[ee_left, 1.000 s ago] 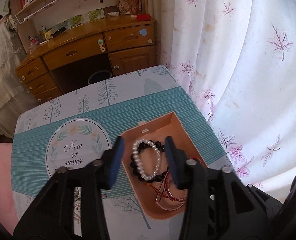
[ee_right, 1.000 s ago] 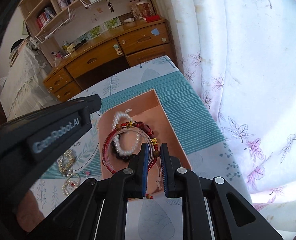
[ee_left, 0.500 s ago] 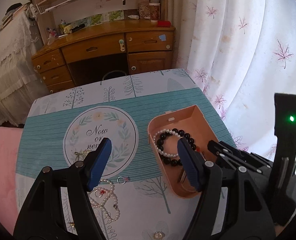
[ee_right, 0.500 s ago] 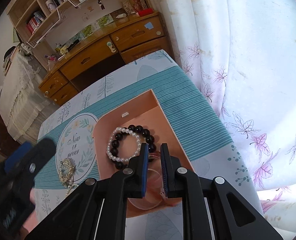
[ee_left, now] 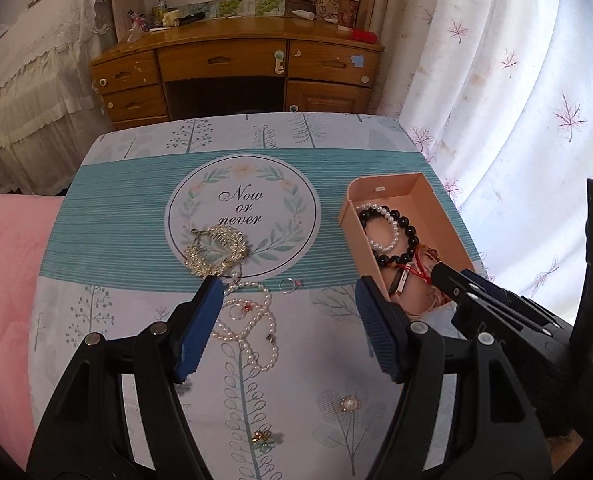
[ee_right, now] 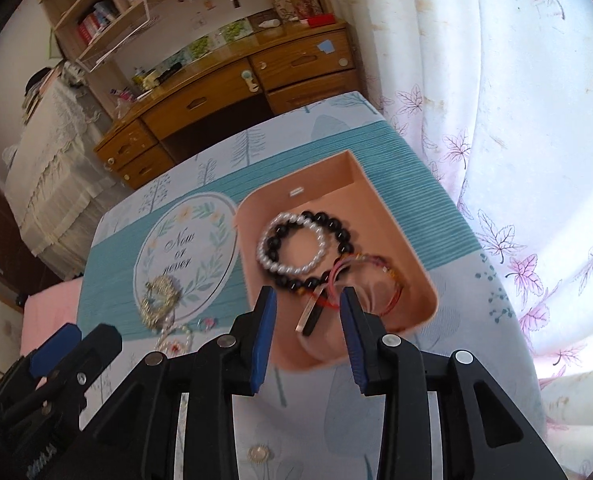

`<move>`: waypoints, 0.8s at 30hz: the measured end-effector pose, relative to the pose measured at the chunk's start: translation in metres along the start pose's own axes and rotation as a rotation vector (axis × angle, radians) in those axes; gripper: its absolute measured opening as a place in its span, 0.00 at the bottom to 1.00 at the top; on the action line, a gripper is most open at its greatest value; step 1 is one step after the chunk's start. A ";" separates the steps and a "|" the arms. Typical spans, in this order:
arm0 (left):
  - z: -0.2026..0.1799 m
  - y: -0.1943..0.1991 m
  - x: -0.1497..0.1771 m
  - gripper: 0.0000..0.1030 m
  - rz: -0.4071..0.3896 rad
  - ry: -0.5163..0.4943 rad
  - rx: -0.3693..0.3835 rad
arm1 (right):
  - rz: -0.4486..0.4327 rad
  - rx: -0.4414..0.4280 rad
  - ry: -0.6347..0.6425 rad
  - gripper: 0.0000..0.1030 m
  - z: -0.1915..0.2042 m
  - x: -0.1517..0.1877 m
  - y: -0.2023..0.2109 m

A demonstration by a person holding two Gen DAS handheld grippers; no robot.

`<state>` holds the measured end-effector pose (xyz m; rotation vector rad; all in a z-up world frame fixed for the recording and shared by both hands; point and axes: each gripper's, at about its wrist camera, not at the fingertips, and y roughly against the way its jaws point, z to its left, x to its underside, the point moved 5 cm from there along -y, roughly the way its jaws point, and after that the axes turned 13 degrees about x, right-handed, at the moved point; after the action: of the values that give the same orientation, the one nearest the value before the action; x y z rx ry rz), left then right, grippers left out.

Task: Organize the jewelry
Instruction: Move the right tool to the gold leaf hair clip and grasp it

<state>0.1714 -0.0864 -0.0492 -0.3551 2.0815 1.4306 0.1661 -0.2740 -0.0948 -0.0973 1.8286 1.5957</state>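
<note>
A peach plastic tray (ee_right: 392, 216), rectangular with rounded corners, sat on the printed tablecloth (ee_left: 116, 216) near the curtain (ee_left: 516, 100). Inside it lay a glossy black bead bracelet (ee_right: 336, 226) overlapped by a white pearl bracelet (ee_right: 292, 268), with thin red string bracelets (ee_right: 376, 284) and a flat bar-shaped piece (ee_right: 310, 316) tangled nearer the camera. The right gripper (ee_right: 307, 334) hovered over the tray's near end; its ribbed blue pads had just been parting and pressed on nothing. The left gripper (ee_left: 286, 326) stood wide apart and empty above a looping pearl necklace (ee_left: 248, 320) on the cloth. Beside that lay a sparkly gold hair comb (ee_left: 214, 250) and a small ring (ee_left: 287, 285).
</note>
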 end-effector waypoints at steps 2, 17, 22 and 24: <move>0.007 0.009 0.008 0.64 -0.010 0.010 0.002 | 0.001 -0.003 0.021 0.32 0.007 0.015 0.009; 0.038 0.052 0.065 0.64 -0.003 -0.034 -0.058 | 0.015 -0.022 0.143 0.32 0.033 0.103 0.053; 0.048 0.048 0.077 0.64 0.026 -0.016 -0.057 | 0.021 -0.038 0.183 0.32 0.041 0.104 0.057; 0.054 0.047 0.080 0.64 0.031 -0.014 -0.067 | 0.015 -0.039 0.209 0.32 0.047 0.107 0.060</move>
<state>0.0998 -0.0102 -0.0750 -0.3398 2.0406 1.5194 0.0779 -0.1772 -0.1017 -0.2780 1.9589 1.6848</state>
